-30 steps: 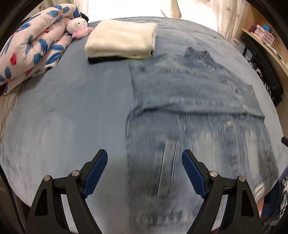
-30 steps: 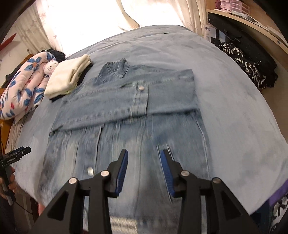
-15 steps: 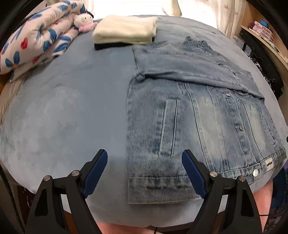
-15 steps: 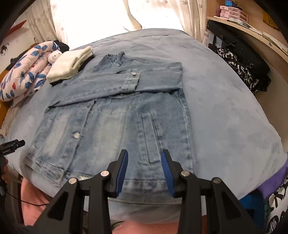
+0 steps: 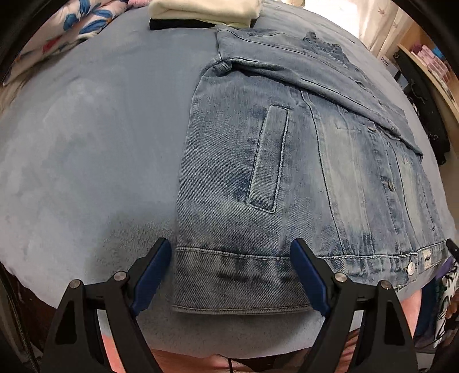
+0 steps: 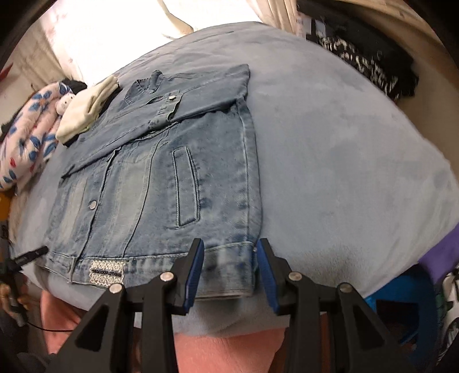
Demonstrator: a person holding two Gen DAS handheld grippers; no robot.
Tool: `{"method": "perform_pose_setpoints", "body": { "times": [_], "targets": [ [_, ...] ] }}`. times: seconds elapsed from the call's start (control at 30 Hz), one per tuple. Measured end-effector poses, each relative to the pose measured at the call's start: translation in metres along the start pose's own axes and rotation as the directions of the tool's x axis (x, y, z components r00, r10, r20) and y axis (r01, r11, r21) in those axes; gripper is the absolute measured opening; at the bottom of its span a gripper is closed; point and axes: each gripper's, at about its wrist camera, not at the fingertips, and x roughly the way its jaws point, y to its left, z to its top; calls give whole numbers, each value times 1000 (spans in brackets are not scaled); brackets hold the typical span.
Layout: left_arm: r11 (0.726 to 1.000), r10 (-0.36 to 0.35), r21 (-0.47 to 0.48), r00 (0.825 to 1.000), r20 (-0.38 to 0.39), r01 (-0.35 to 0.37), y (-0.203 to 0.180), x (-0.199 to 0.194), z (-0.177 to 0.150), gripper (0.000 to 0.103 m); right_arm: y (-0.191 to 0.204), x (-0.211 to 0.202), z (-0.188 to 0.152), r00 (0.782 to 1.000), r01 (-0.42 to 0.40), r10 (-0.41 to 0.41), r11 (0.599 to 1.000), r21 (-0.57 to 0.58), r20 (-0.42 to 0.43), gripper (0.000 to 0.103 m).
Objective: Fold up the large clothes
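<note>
While its jaws stand wide apart above the hem, the left gripper [image 5: 231, 275] frames the near left corner of a denim jacket [image 5: 287, 172] spread front-up on a blue-grey bed [image 5: 86, 143], clamping nothing. Opposite, the right gripper [image 6: 231, 272] brackets the jacket's other hem corner with its jaws narrowly parted; contact cannot be told. Beyond the fingers, both sleeves lie folded across the chest, with a cream folded garment [image 5: 203, 10] and floral quilt [image 6: 25, 137] past the collar.
</note>
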Motion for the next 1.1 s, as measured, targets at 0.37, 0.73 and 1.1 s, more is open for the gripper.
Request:
{"method": "perform_pose_setpoints", "body": {
  "times": [0.37, 0.73, 1.1],
  "targets": [
    [993, -109, -44, 994, -32, 107, 15, 6, 3, 86, -30, 17, -11, 977, -194, 202, 974, 118, -65, 39],
    [945, -292, -157, 956, -21, 286, 36, 5, 10, 88, -38, 26, -16, 955, -279, 290, 950, 141, -68, 39],
    [965, -260, -56, 964, -50, 257, 13, 18, 3, 95, -41, 42, -14, 912, -387, 403, 906, 171, -72, 50]
  ]
}}
